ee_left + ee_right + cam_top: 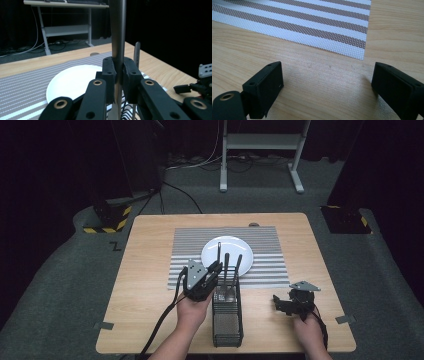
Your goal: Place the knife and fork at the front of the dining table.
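A black mesh cutlery holder (227,320) stands near the table's front edge, with three metal utensil handles rising from it. My left gripper (216,268) is shut on the leftmost handle (218,251), just above the holder's rim. In the left gripper view the jaws (118,72) clamp that upright metal handle (117,32), and a second handle (136,53) stands behind it. My right gripper (280,305) rests low on the bare wood right of the holder. It is open (329,80) with nothing between its jaws.
A white plate (235,247) lies on a grey striped placemat (265,265) in the middle of the wooden table (150,270). The mat's near right corner (352,47) lies just ahead of my right gripper. A desk frame (260,142) stands on the floor beyond.
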`<state>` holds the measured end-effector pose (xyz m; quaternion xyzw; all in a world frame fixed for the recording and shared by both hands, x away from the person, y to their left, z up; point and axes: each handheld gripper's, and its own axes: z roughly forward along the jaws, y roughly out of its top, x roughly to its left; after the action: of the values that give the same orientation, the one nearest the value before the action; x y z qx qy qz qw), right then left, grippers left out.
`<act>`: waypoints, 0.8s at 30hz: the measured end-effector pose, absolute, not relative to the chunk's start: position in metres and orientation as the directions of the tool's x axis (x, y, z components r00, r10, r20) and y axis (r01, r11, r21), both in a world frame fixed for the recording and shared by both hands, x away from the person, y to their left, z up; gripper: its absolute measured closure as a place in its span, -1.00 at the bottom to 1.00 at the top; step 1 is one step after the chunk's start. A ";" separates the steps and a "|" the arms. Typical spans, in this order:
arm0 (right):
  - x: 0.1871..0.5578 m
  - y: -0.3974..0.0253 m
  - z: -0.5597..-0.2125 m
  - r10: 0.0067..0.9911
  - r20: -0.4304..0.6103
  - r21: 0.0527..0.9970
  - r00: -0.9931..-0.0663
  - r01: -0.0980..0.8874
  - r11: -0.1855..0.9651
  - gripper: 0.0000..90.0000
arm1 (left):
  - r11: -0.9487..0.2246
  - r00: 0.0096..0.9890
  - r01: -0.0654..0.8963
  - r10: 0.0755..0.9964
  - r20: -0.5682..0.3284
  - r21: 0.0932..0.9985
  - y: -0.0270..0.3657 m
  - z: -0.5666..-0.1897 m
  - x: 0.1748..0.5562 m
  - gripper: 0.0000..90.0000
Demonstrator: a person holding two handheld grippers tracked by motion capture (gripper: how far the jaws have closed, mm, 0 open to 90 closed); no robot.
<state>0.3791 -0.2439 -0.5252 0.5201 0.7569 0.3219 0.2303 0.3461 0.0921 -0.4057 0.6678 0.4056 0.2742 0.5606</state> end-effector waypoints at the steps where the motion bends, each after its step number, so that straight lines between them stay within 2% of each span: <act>1: 0.379 -0.244 -0.525 0.936 -0.014 0.727 -0.353 0.639 0.252 -0.78 | -0.042 0.523 0.227 0.848 -0.086 0.973 0.092 -0.404 0.345 0.80; 14: 0.379 -0.244 -0.525 0.935 -0.014 0.727 -0.353 0.639 0.252 -0.78 | -0.002 0.539 0.152 0.838 -0.081 0.988 0.097 -0.378 0.337 0.81; 24: 0.379 -0.244 -0.525 0.936 -0.014 0.727 -0.353 0.639 0.252 -0.78 | 0.061 0.537 0.115 0.836 -0.114 0.992 0.111 -0.363 0.327 0.81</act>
<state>0.3791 -0.2439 -0.5252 0.5201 0.7569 0.3217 0.2304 0.3266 0.1114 -0.3626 0.6203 0.3831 0.2911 0.6195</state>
